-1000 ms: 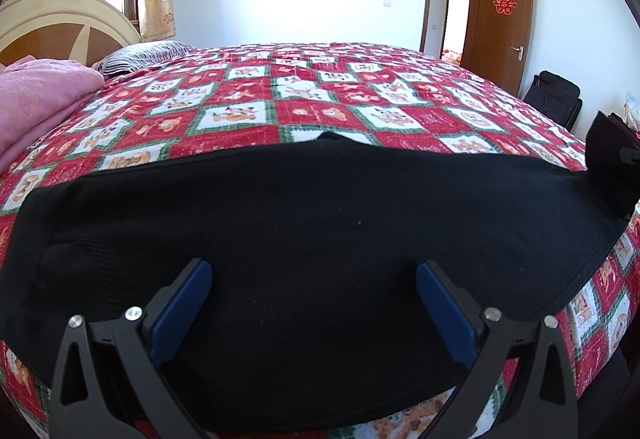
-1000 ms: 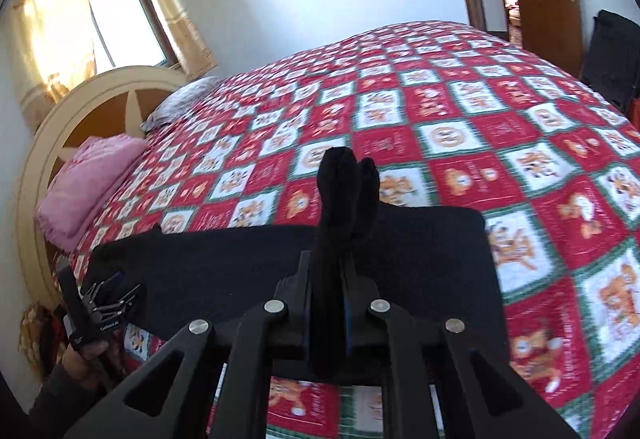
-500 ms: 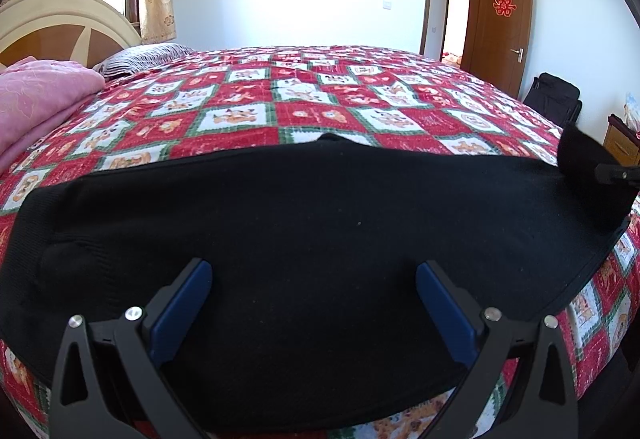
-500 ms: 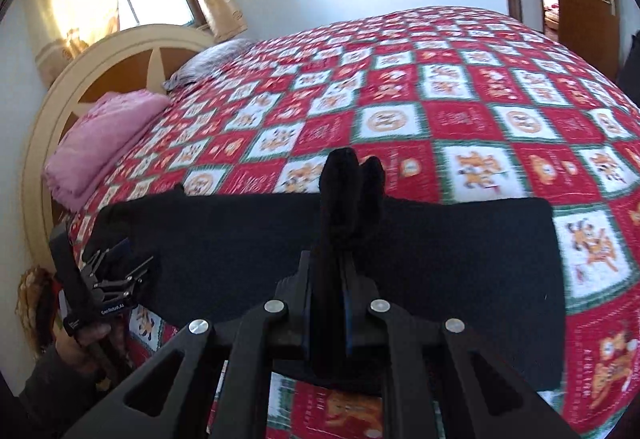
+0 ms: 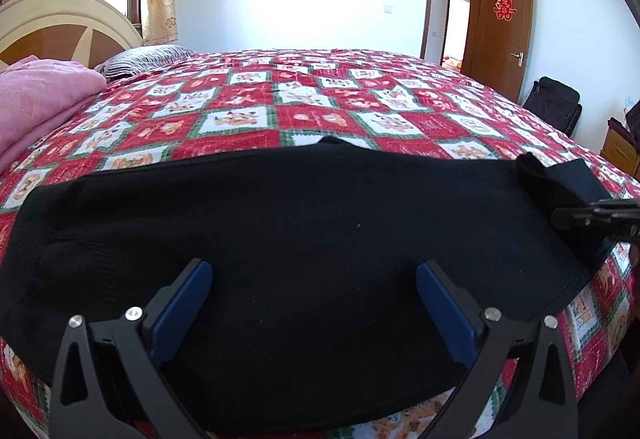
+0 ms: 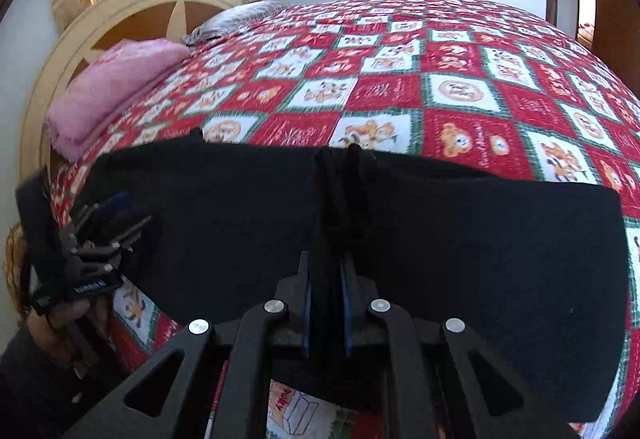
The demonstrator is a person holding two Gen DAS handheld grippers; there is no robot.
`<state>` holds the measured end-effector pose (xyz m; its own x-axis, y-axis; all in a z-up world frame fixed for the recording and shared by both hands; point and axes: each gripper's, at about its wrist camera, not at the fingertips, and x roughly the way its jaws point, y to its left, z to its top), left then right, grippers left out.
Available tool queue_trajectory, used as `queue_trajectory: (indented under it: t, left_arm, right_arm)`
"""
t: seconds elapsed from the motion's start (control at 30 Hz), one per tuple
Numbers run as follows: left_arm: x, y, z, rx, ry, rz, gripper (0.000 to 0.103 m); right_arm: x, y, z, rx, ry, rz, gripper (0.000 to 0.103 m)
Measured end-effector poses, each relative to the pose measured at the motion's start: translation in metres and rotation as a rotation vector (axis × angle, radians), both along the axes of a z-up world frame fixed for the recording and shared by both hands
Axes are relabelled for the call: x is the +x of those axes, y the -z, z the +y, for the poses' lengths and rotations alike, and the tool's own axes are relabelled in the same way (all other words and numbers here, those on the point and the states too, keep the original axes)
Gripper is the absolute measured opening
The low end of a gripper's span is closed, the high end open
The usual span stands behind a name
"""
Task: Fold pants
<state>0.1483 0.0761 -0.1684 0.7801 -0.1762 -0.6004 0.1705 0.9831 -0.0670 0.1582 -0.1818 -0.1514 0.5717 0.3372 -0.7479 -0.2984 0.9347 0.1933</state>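
Note:
Black pants (image 5: 304,223) lie spread across the near edge of the bed, also in the right wrist view (image 6: 480,239). My left gripper (image 5: 312,299) is open, its blue pads over the pants' near edge, holding nothing. My right gripper (image 6: 326,279) is shut on a bunched fold of the pants (image 6: 340,183), holding it over the flat part. In the left wrist view the right gripper (image 5: 596,219) shows at the right edge with the lifted fold (image 5: 556,179). The left gripper also shows in the right wrist view (image 6: 104,235), held by a hand.
The bed has a red, white and green checked quilt (image 5: 320,107). A folded pink blanket (image 5: 36,99) and a striped pillow (image 5: 148,55) lie by the headboard (image 6: 120,19). A brown door (image 5: 504,35) and a black bag (image 5: 554,103) stand at the right.
My right gripper has carried the pinched fold of the pants leftwards over the flat part. The left gripper has stayed open and still.

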Motion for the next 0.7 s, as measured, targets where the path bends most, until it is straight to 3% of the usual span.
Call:
queue_trajectory:
  t: [0.1,0.17,0.2,0.3,0.43,0.53,0.63,0.7]
  left_arm:
    - [-0.005,-0.007,0.008,-0.068,-0.054,-0.011,0.103]
    - [-0.008,-0.014,0.01,-0.113,-0.056,-0.019,0.103]
    - [-0.01,-0.022,0.007,-0.132,-0.035,-0.028,0.103]
    - [-0.013,-0.034,-0.011,-0.143,0.048,-0.04,0.103]
    - [-0.002,-0.041,-0.052,-0.246,0.231,0.019,0.101]
    - [0.015,-0.039,-0.088,-0.316,0.336,0.095,0.087]
    - [0.033,-0.03,-0.121,-0.353,0.394,0.187,0.074]
    - [0.04,-0.024,-0.139,-0.367,0.414,0.235,0.074]
  right_arm:
    - [-0.003,-0.001,0.004,-0.023,-0.03,-0.011,0.018]
    - [-0.005,-0.005,0.004,-0.004,-0.071,0.014,0.045]
    - [-0.01,-0.01,0.002,0.022,-0.109,0.032,0.05]
    - [-0.026,-0.025,-0.011,-0.01,-0.112,-0.012,0.052]
    - [-0.036,-0.04,-0.062,0.018,0.019,-0.05,0.052]
    - [-0.042,-0.045,-0.112,0.088,0.182,-0.088,0.052]
    - [-0.048,-0.04,-0.156,0.179,0.349,-0.11,0.052]
    - [-0.047,-0.034,-0.176,0.198,0.427,-0.112,0.052]
